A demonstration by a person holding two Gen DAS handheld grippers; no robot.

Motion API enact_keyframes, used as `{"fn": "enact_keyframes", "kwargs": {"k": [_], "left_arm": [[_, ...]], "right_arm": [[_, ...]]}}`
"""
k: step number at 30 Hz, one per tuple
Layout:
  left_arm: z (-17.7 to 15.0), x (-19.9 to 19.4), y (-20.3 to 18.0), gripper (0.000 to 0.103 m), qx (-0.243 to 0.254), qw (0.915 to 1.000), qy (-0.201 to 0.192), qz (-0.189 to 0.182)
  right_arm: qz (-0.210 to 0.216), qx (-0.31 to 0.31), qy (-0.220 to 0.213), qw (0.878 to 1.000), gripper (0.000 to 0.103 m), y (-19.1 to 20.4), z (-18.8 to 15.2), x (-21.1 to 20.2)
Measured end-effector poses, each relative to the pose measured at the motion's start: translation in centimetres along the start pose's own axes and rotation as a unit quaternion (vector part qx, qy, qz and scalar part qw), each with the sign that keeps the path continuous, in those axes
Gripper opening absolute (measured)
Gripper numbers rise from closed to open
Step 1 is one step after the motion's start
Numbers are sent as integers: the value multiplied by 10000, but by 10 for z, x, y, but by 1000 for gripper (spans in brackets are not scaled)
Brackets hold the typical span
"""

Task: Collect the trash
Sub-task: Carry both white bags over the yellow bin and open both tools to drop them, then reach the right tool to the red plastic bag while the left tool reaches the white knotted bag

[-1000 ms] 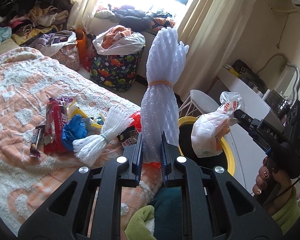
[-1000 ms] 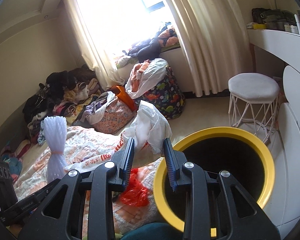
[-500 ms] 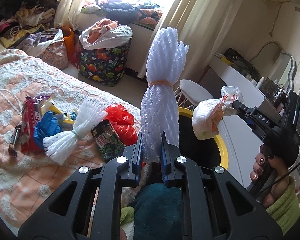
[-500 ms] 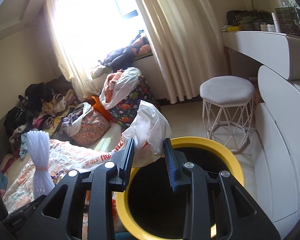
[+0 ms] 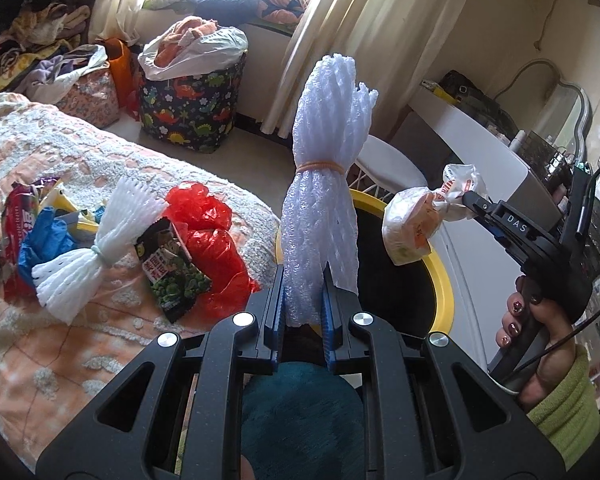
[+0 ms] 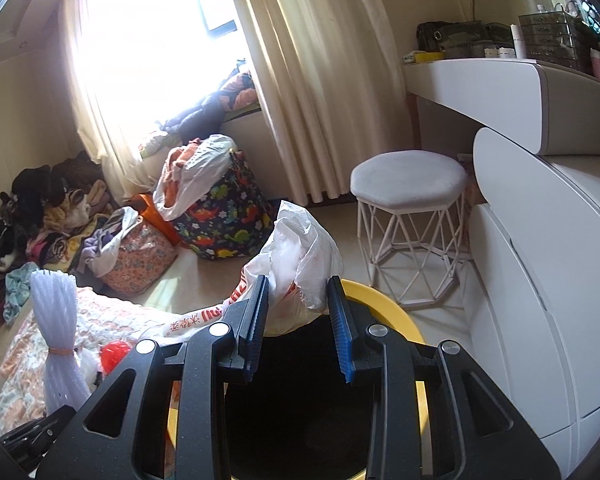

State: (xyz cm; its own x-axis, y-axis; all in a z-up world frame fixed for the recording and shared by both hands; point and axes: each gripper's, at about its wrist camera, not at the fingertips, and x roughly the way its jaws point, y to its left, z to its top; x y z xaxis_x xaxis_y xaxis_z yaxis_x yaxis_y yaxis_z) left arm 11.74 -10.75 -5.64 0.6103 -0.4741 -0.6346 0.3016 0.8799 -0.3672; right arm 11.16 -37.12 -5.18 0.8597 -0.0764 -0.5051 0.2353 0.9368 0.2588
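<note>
My left gripper [image 5: 303, 280] is shut on the lower end of a white foam net bundle [image 5: 324, 184] tied with an orange band; it stands upright in front of the bin. The bin has a yellow rim [image 5: 444, 292] and a black inside. My right gripper [image 6: 300, 292] is shut on a crumpled white plastic bag [image 6: 300, 264] with red print. In the left wrist view the bag [image 5: 412, 224] hangs from the right gripper [image 5: 470, 200] over the bin's far rim. In the right wrist view the yellow rim [image 6: 388, 308] lies just below the jaws, with the foam bundle [image 6: 58, 320] at the left.
On the bed [image 5: 80, 344] lie a second foam net bundle [image 5: 96, 248], a red plastic bag [image 5: 208, 232], a green snack packet [image 5: 172, 268], a blue glove [image 5: 44, 244] and a red wrapper [image 5: 16, 216]. A white stool [image 6: 408, 184], a dinosaur-print basket [image 5: 192, 104] and a white dresser [image 6: 540, 280] surround the bin.
Both grippers have moved towards the bin and tipped down, each keeping its hold. The bin's dark mouth now fills the space under the right gripper, and the bed's trash has slid left.
</note>
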Motion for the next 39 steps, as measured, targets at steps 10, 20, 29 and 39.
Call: {"fn": "enact_keyframes", "kwargs": {"k": [10,20,29,39], "left_arm": [[3,31,-13,10,189,9996,222,-44],[11,55,-16,34,113,9996,247,-44],[7,40,-10,84,89,9999,-81,29],[7,14,6,85,26,9989,-400,227]], "right_arm": [[-336,-118,237,9991,29,-8,-8,18],[-464,-8,491,9977,51,-18,-16,33],[-214,231,379,9988,74,-15,-15,28],[223,27,149,9996,79,10,-10,16]]}}
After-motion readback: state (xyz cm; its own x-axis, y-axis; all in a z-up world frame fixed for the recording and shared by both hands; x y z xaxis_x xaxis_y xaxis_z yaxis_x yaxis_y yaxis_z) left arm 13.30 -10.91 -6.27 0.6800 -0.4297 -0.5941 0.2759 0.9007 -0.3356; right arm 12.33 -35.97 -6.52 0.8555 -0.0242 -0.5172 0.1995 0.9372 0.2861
